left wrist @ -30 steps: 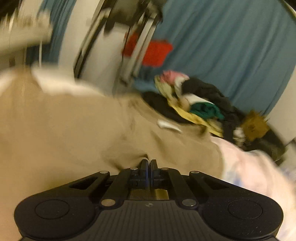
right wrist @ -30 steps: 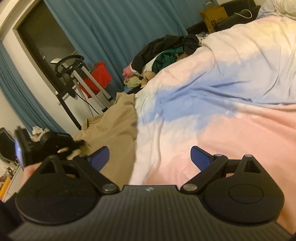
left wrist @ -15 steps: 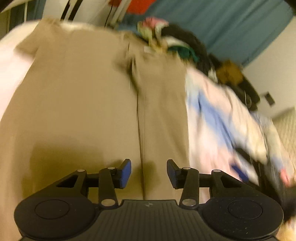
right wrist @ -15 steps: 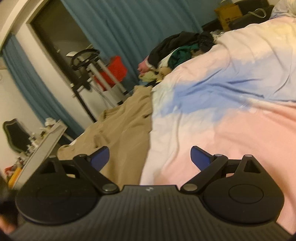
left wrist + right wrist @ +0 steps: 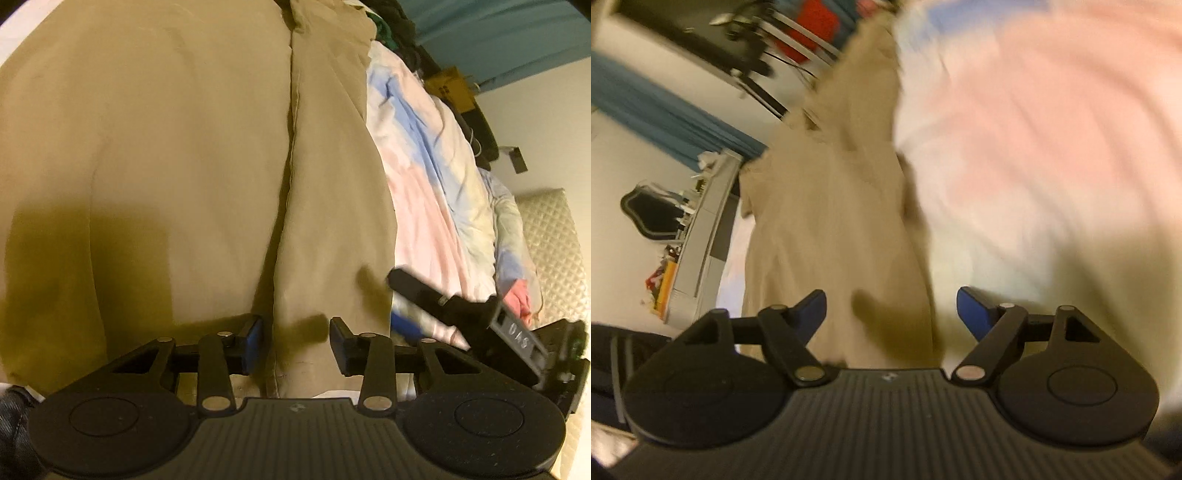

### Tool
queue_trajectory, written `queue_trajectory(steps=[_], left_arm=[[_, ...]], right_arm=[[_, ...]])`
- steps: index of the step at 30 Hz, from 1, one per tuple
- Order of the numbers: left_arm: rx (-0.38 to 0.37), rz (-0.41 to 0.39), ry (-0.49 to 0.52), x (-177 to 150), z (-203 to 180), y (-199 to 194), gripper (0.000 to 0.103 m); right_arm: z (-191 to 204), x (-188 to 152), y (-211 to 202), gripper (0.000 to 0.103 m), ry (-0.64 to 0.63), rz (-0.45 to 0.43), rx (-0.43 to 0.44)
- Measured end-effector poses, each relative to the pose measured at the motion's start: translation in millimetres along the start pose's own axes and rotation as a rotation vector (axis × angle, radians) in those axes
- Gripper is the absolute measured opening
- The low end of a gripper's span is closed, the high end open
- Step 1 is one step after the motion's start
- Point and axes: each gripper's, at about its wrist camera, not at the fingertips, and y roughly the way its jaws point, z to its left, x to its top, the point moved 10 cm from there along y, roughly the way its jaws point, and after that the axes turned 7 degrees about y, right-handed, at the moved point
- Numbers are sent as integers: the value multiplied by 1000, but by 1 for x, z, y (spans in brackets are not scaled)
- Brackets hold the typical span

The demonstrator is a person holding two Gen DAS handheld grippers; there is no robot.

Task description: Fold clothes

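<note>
**Both grippers drop to the trouser hem**

Since a second ago the left gripper [image 5: 295, 341] has released the tan trousers [image 5: 177, 155], now flat on the bedspread [image 5: 424, 206]. Both grippers hang spread; the right gripper [image 5: 891, 309], blurred, seems poised over the hem edge.

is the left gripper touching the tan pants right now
Cannot tell. In the left wrist view the left gripper is open over the tan pants, with cloth between its fingers, but no plain contact or gap shows.

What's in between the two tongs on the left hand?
In the left wrist view, the open left tongs straddle the tan trousers: their middle seam runs between the fingers. Nothing is pinched.
</note>
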Motion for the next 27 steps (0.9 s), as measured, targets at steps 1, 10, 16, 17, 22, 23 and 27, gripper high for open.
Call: queue_trajectory(steps=[1,10,16,17,22,23,27], left_arm=[[-10,5,2,0,-1,1,11],[-83,-60,61,-3,-20,-23,2],[-110,-71,65,-13,-30,-26,2],[-82,-64,75,-15,-27,-24,2],[49,-8,115,-22,-12,-13,5],[67,-1,129,-23,-11,-13,7],[98,-38,203,-19,-19,-21,16]], right_arm=[[-4,-6,3,80,40,40,1],[23,-35,1,12,-181,153,-143],[54,-39,-40,11,-451,101,-218],[48,-40,-38,11,-456,110,-235],[17,-40,-27,11,-395,147,-279],[16,-38,-28,12,-379,142,-273],[24,-30,-44,13,-397,54,-251]])
